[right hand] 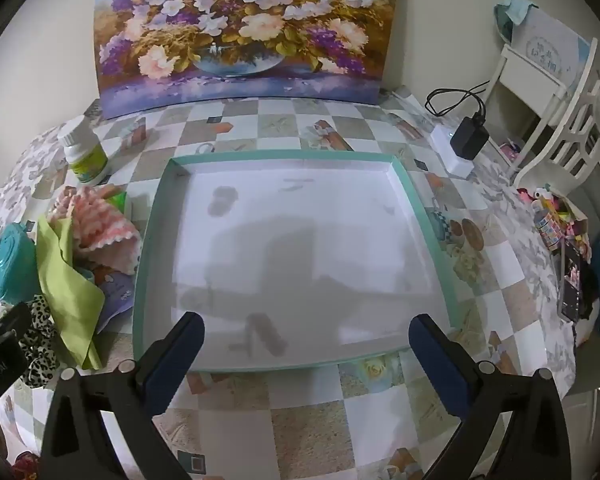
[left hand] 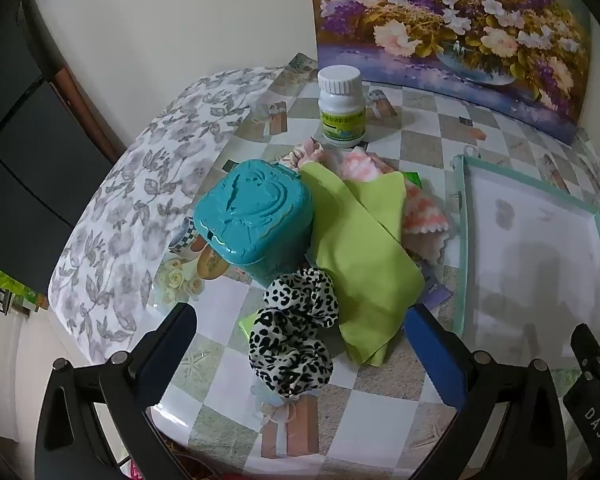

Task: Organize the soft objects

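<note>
A leopard-print scrunchie (left hand: pixel 294 340) lies on the checked tablecloth, just ahead of my left gripper (left hand: pixel 300 328), which stands open above it with nothing between its fingers. Beside the scrunchie lies a lime-green cloth (left hand: pixel 364 248), partly over a pink-and-white knitted cloth (left hand: pixel 420 216). A shallow white tray with a teal rim (right hand: pixel 420 216) sits empty in front of my right gripper (right hand: pixel 306 332), which hovers open over the tray's near edge. The same soft pile shows in the right wrist view: green cloth (right hand: pixel 66 280), pink cloth (right hand: pixel 104 228), scrunchie (right hand: pixel 40 340).
A teal plastic box (left hand: pixel 254 220) stands left of the green cloth. A white pill bottle (left hand: pixel 340 108) stands behind the pile. A flower painting (right hand: pixel 240 28) leans on the wall. A black charger on a white block (right hand: pixel 466 140) and a white chair (right hand: pixel 560 120) are at right.
</note>
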`<act>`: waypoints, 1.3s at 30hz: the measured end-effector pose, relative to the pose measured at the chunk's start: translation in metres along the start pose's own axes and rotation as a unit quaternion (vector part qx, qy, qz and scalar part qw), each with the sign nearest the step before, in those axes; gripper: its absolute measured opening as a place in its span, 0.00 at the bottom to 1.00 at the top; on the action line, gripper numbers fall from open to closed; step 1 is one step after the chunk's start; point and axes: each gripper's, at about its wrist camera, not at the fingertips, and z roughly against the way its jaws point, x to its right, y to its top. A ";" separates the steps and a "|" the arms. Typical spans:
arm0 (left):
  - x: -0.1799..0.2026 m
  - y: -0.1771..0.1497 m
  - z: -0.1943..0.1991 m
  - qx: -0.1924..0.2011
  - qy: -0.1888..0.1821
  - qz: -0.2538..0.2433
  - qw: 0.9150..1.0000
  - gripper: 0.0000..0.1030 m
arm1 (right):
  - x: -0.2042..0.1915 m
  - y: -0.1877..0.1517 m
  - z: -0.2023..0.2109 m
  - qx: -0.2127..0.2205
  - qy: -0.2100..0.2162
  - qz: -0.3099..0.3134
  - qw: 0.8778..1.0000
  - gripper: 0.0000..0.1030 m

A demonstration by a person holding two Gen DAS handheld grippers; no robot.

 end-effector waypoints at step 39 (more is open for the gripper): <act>0.001 -0.006 -0.009 -0.019 0.005 -0.026 0.999 1.00 | -0.005 -0.002 0.001 0.008 -0.004 0.017 1.000 1.00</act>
